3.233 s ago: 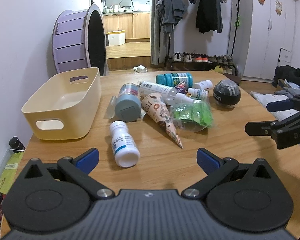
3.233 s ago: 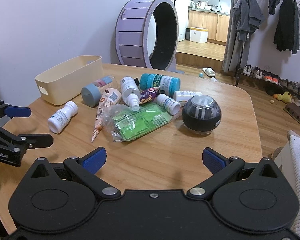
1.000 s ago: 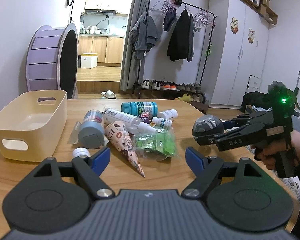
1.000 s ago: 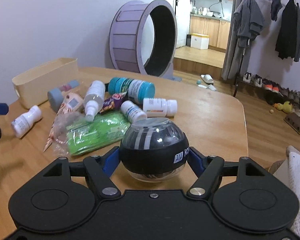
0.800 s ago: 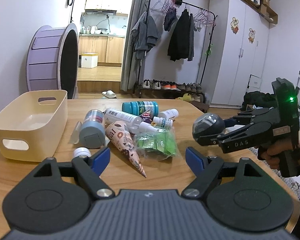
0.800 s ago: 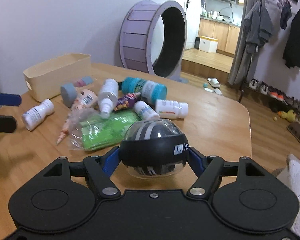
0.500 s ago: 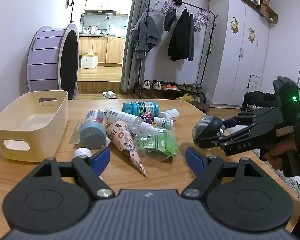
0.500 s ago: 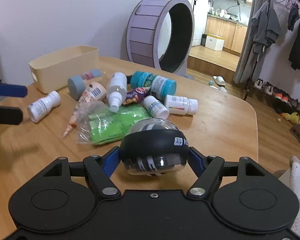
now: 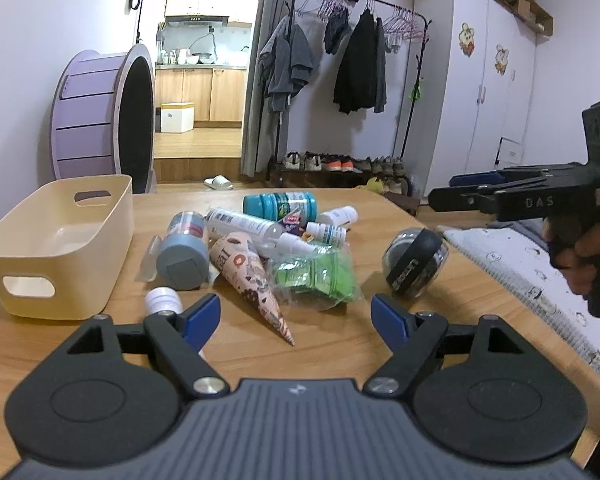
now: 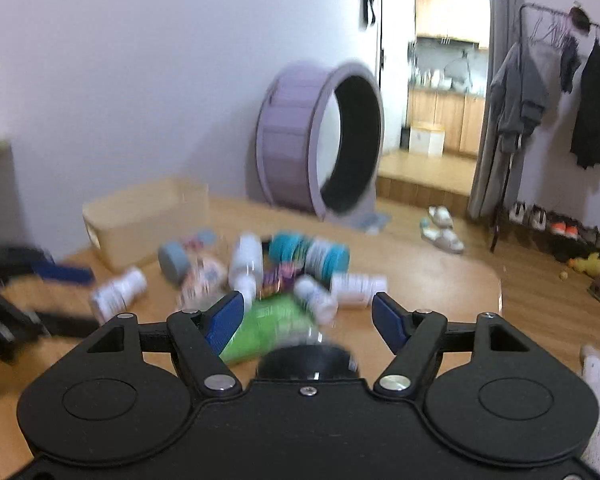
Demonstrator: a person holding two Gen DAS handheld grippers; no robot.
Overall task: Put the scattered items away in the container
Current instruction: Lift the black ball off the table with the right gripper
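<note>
The black gyro ball (image 9: 415,263) lies on the wooden table right of the pile, free of any gripper; in the blurred right wrist view only its top (image 10: 306,360) shows below the fingers. My right gripper (image 10: 308,318) is open and empty, raised above the ball; it also shows in the left wrist view (image 9: 460,192). My left gripper (image 9: 296,318) is open and empty, low over the table's near side. A white pill bottle (image 9: 163,300) lies by its left finger. The cream container (image 9: 56,240) stands empty at the left.
The pile holds a paper cone (image 9: 248,276), a green packet (image 9: 316,276), a grey-capped jar (image 9: 182,250), a teal bottle (image 9: 280,203), a white spray bottle (image 9: 246,224) and small white bottles (image 9: 332,232). A purple wheel (image 9: 104,116) stands behind the table.
My right gripper opened and let go of the black ball, which now lies on the table. The right gripper rose and is moving fast. The left gripper has barely moved.
</note>
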